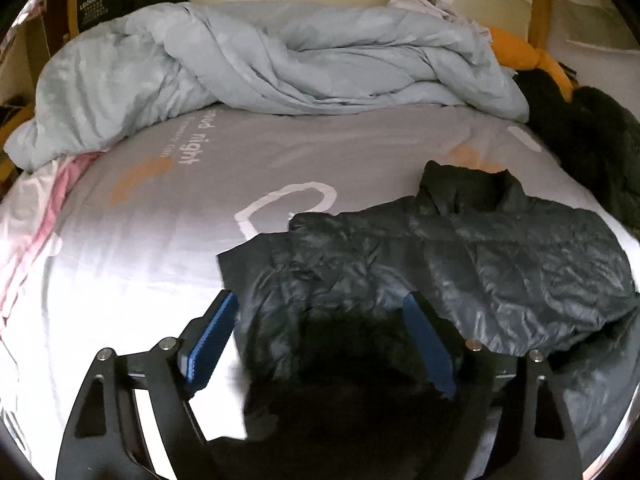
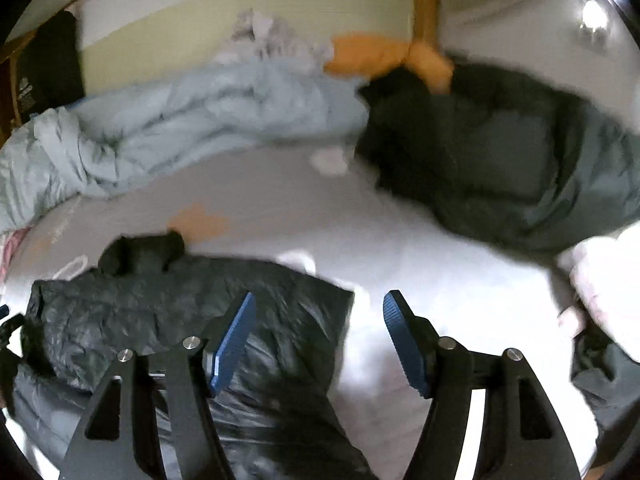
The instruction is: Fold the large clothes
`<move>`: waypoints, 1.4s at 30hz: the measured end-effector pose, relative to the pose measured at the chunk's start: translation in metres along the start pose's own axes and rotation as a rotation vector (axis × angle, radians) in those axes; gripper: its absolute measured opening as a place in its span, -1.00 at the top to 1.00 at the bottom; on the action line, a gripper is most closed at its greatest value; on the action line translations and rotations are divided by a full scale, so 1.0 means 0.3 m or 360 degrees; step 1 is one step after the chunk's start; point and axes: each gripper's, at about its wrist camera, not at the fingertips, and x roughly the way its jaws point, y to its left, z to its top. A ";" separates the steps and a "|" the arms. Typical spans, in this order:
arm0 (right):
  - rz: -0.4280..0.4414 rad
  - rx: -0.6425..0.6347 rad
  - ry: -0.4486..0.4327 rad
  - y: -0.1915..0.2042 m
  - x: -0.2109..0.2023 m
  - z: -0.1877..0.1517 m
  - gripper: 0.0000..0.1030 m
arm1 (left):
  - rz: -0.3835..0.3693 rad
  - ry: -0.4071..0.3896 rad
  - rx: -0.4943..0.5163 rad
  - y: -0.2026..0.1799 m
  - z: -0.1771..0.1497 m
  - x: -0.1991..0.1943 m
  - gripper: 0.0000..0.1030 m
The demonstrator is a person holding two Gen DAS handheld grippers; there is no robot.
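The bed point(image 1: 160, 240) fills both views, its pale blue duvet point(image 1: 260, 60) bunched along the top of the frame, probably to leave room for folding. A dark puffer jacket point(image 1: 460, 248) lies spread flat at lower centre-right. The left hand-held gripper point(image 1: 320, 340) hovers released over its near edge; the right hand-held gripper point(image 2: 318, 340) hangs released, empty, beside the jacket's right edge.

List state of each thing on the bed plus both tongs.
dark puffer jacket: lying flat on bed, partly folded, unheld
light blue duvet: bunched at far side
dark green coat: heaped, unfolded
grey bedsheet: spread, lightly wrinkled
left tongs: open over jacket
right tongs: open, empty
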 end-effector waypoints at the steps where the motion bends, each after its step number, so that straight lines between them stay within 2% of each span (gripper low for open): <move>1: 0.0072 0.0033 0.0074 -0.021 0.028 -0.002 -0.33 | 0.0010 0.0003 0.0017 -0.006 0.001 0.008 -0.54; 2: 0.0145 0.0059 0.0150 -0.034 0.058 -0.009 -0.33 | 0.0047 0.0012 0.0051 -0.017 0.004 0.025 -0.48; 3: 0.0221 0.0069 0.0236 -0.042 0.091 -0.022 -0.33 | 0.0088 0.0028 0.0071 -0.023 0.007 0.042 -0.26; 4: 0.0268 0.0068 0.0297 -0.042 0.117 -0.035 -0.33 | 0.0136 0.0060 0.0088 -0.029 0.008 0.066 0.19; 6: 0.0281 0.0037 0.0385 -0.028 0.163 -0.069 -0.33 | 0.0147 0.0122 0.0095 -0.022 -0.004 0.112 0.72; 9: 0.0169 -0.0023 0.0346 0.010 0.173 -0.101 -0.33 | 0.0212 0.0077 0.0141 -0.026 -0.021 0.117 0.96; 13: 0.0105 -0.0025 0.0339 0.033 0.200 -0.107 -0.33 | 0.0285 -0.0025 0.0138 -0.016 -0.010 0.059 0.97; 16: 0.0086 0.0026 0.0235 0.033 0.167 -0.078 -0.33 | 0.0390 -0.0101 0.0111 0.010 0.007 0.006 0.97; 19: 0.0193 0.0025 0.0117 0.069 0.111 -0.047 -0.33 | 0.0414 -0.0101 0.0110 0.038 0.009 0.001 0.97; 21: 0.0341 -0.0025 0.0150 0.111 0.111 -0.048 -0.33 | 0.0431 -0.0038 0.0098 0.056 -0.007 0.033 0.96; 23: 0.0386 -0.0042 0.0248 0.145 0.161 -0.066 -0.33 | 0.0416 0.0025 0.0088 0.067 -0.024 0.075 0.93; 26: 0.0199 -0.0022 0.0418 0.146 0.299 -0.089 -0.30 | 0.0329 0.0101 0.0096 0.089 -0.052 0.135 0.87; 28: 0.0183 0.0005 0.0457 0.135 0.346 -0.092 -0.28 | 0.0297 0.0081 0.0093 0.105 -0.073 0.142 0.84; 30: 0.0183 0.0032 0.0419 0.130 0.355 -0.086 -0.28 | 0.0321 0.0024 0.0122 0.117 -0.089 0.121 0.83; 32: 0.0140 0.0019 0.0352 0.141 0.335 -0.080 -0.28 | 0.0326 -0.0058 0.0120 0.126 -0.086 0.065 0.60; 34: 0.0105 -0.0024 0.0264 0.163 0.289 -0.062 -0.28 | 0.0291 -0.0155 0.0066 0.131 -0.069 -0.012 -0.05; 36: 0.0148 -0.0035 0.0141 0.165 0.202 -0.051 -0.28 | 0.0175 -0.0277 0.0008 0.129 -0.054 -0.113 -0.25; 37: 0.0197 -0.0031 0.0088 0.169 0.155 -0.049 -0.28 | 0.0131 -0.0297 0.0008 0.121 -0.056 -0.153 -0.38; 39: 0.0277 -0.0024 0.0016 0.175 0.076 -0.051 -0.28 | 0.0116 -0.0295 0.0043 0.103 -0.077 -0.209 -0.59; 42: 0.0268 0.0002 -0.0093 0.160 -0.022 -0.081 -0.30 | 0.0104 -0.0253 0.0029 0.101 -0.145 -0.247 -0.77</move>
